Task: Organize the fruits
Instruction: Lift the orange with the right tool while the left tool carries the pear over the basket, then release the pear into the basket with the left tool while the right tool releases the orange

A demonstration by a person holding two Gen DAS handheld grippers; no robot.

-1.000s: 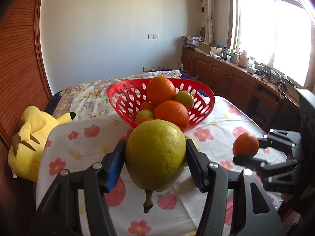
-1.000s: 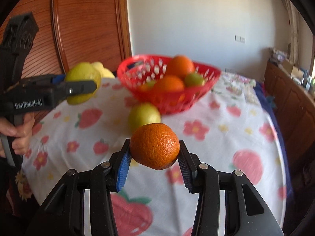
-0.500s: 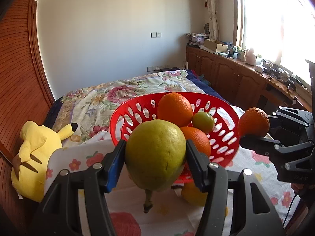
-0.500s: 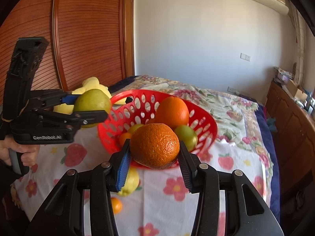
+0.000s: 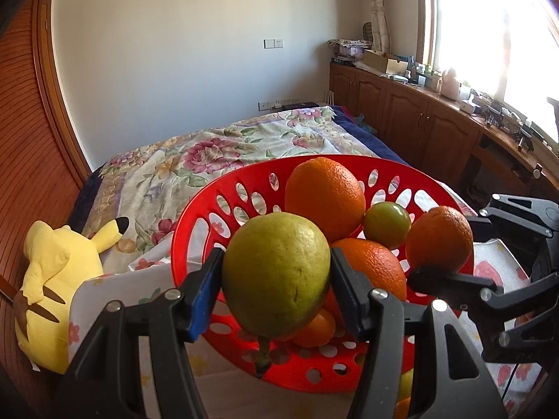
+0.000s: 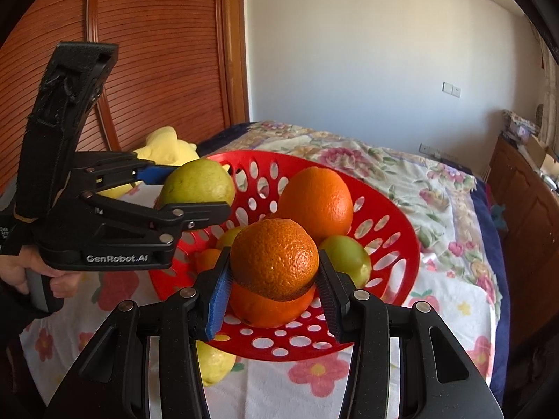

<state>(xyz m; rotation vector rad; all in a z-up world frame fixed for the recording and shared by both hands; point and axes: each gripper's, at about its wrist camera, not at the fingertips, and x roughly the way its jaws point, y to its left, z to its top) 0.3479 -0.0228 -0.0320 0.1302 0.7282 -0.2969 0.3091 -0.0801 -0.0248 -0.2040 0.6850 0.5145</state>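
Note:
My left gripper (image 5: pixel 276 279) is shut on a yellow-green pear (image 5: pixel 276 276), stem hanging down, just over the near left rim of the red basket (image 5: pixel 209 216). In the right wrist view the same pear (image 6: pixel 197 183) and left gripper (image 6: pixel 209 192) hover at the basket's left rim. My right gripper (image 6: pixel 274 281) is shut on an orange (image 6: pixel 274 256), held above the basket (image 6: pixel 391 216) near its front. Inside the basket lie a large orange (image 6: pixel 316 202), a green fruit (image 6: pixel 346 256), another orange (image 6: pixel 269 305) and smaller fruit. The held orange (image 5: pixel 438 239) also shows at the right of the left wrist view.
A yellow fruit (image 6: pixel 213 363) lies on the flowered cloth (image 6: pixel 454 300) in front of the basket. A yellow plush toy (image 5: pixel 52 272) sits at the left beside a wooden wardrobe (image 6: pixel 157 52). A bed (image 5: pixel 216 150) lies behind; cabinets (image 5: pixel 419 122) run under the window.
Both grippers have moved forward with their fruit, from the near side of the cloth to the basket, which now fills the foreground. Both grips stayed the same.

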